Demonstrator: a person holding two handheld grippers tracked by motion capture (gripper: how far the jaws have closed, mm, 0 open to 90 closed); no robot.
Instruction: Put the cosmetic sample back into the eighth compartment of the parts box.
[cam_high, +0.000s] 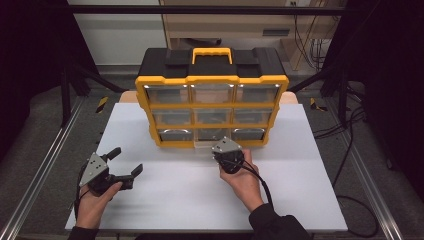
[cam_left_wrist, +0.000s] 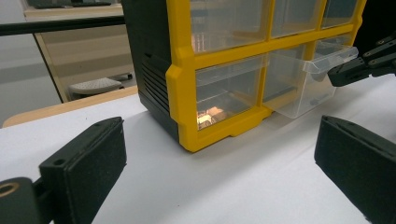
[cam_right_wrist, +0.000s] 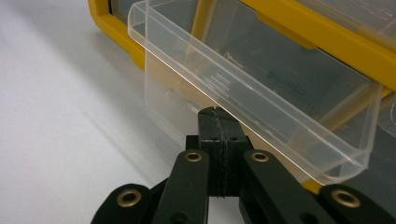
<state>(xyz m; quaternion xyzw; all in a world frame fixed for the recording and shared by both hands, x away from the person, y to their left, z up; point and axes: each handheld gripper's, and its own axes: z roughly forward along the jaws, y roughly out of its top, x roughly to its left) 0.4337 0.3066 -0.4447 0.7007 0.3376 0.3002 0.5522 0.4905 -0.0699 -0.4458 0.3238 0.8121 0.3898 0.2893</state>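
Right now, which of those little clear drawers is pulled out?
The bottom-row middle drawer of the yellow organizer: it juts out past the frame, just ahead of the shut right tongs. The other drawers sit flush.

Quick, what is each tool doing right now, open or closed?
Left tool: open, holding nothing.
Right tool: closed, tip under the lip of the clear drawer; nothing visible between its jaws.

I see a white table (cam_high: 150, 200), its surface plain. On it stands a yellow-and-black organizer (cam_high: 212, 95) toward the far edge, its bottom middle drawer (cam_high: 206, 141) pulled out.
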